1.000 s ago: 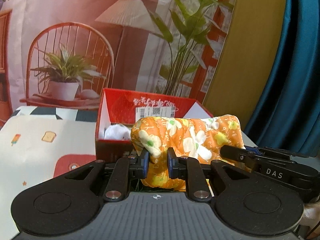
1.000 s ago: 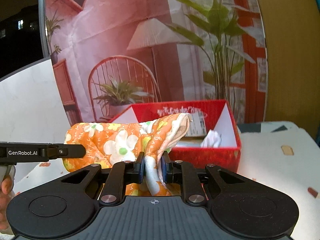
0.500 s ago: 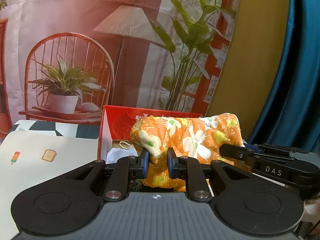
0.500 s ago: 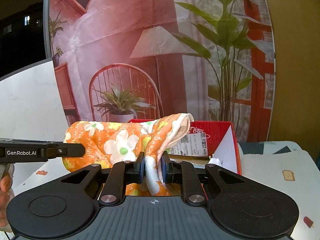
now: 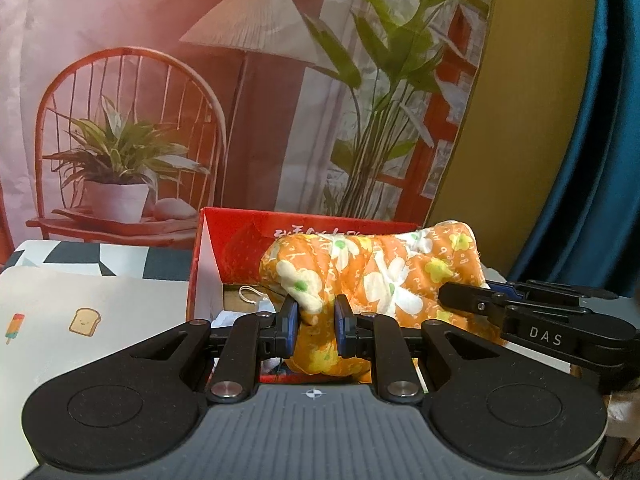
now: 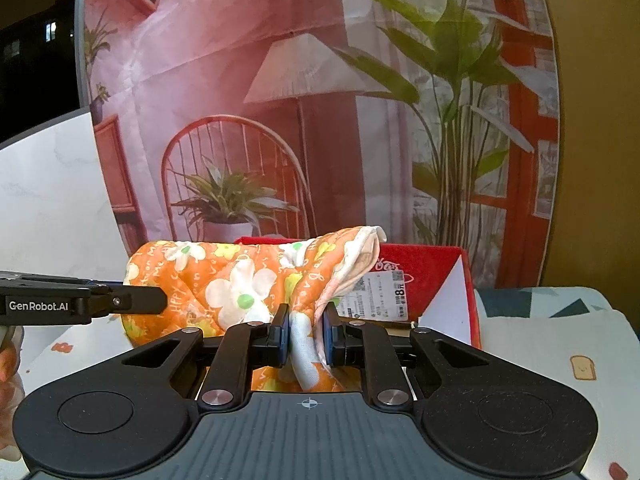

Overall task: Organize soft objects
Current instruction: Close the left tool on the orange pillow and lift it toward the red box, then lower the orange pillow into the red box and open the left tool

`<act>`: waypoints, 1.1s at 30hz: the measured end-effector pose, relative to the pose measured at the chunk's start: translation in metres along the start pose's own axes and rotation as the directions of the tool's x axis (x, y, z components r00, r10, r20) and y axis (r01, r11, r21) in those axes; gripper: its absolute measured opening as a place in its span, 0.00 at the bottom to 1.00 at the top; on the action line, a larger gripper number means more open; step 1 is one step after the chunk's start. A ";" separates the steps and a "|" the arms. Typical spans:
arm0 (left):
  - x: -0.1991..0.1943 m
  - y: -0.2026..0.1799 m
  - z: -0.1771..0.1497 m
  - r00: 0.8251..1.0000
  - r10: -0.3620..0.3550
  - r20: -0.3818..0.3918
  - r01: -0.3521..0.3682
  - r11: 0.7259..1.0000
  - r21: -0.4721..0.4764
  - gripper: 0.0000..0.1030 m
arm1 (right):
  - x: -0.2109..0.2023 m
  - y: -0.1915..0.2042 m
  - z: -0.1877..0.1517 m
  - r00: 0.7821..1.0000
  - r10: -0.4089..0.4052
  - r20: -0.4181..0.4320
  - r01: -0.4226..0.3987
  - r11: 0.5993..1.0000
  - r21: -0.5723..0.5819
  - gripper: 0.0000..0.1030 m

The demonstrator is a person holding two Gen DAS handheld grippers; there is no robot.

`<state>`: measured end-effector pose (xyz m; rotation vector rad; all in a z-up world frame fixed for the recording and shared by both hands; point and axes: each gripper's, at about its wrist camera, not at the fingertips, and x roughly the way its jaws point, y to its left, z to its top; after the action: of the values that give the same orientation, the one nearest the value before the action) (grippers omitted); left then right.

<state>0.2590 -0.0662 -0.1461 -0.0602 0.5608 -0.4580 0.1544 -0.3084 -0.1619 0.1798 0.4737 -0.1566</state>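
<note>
My left gripper (image 5: 314, 330) and right gripper (image 6: 305, 338) each pinch the orange flower-print quilted cloth (image 5: 384, 264), red cardboard box (image 5: 240, 232) just ahead

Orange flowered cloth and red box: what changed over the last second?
Both tools carried the orange flowered cloth toward the red box, which now looms larger with the cloth over its opening. Nothing was let go: the left tool and the right tool stay shut on the cloth's two ends. The white items in the box have not moved.

Staged home set (printed backdrop (image 5: 248, 80), tablecloth (image 5: 100, 292)).
</note>
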 end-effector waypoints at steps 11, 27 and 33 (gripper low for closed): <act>0.036 0.009 0.010 0.999 -0.007 -0.041 0.006 1.000 -0.015 0.19 | 0.037 -0.023 0.002 0.999 -0.005 -0.035 0.006 1.000 0.016 0.15; 0.080 0.015 0.029 0.996 0.064 -0.058 -0.065 0.998 -0.017 0.21 | 0.084 -0.042 0.016 0.997 -0.069 -0.027 0.071 0.996 0.051 0.15; 0.085 0.014 0.025 0.992 0.097 -0.080 -0.097 0.995 0.008 0.32 | 0.096 -0.042 0.016 0.992 -0.121 -0.042 0.121 0.993 0.014 0.14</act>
<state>0.3417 -0.0926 -0.1702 -0.0103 0.6390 -0.3684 0.2375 -0.3632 -0.1984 0.1711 0.5248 -0.2760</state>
